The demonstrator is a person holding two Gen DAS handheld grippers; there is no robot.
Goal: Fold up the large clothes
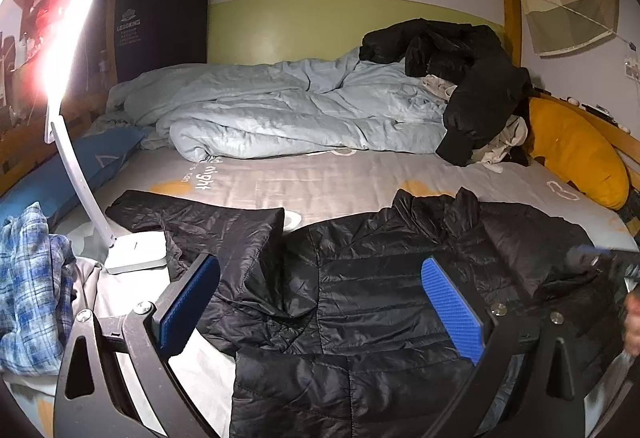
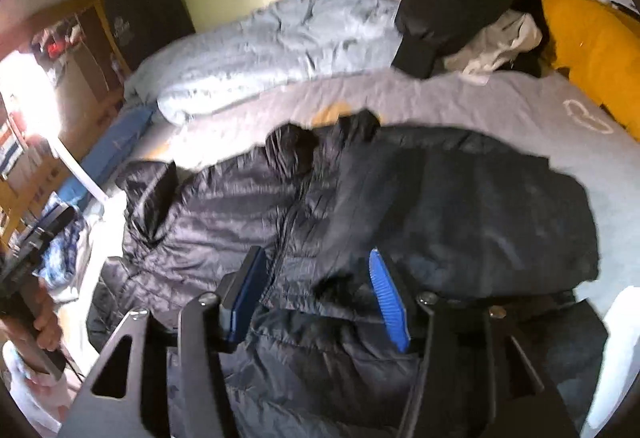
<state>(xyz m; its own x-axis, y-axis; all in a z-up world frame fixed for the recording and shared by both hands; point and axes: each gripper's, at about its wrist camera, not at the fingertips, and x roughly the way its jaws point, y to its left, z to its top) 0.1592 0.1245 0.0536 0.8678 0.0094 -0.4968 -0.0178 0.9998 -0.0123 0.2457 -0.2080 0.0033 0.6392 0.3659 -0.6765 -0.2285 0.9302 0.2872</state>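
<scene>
A: Black puffer jacket (image 1: 360, 278) lies spread on the bed below both tongs; left gripper (image 1: 320, 302) gapes wide, right gripper (image 2: 316, 298) half open, neither holding anything.

B: Slippery shell may slide apart. Beyond them: "LEBOKING" on the dark cushion (image 1: 160, 18), "night" on the sheet (image 1: 320, 182).

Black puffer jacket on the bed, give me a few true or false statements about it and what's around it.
1. The black puffer jacket lies spread on the grey sheet. True.
2. The left gripper is clamped on a sleeve. False: its jaws stand open above the jacket.
3. A yellow pillow sits at the bed's right edge. True.
4. The desk lamp is off. False: it glares brightly.
5. The blue duvet is neatly folded. False: it is bunched up.
</scene>
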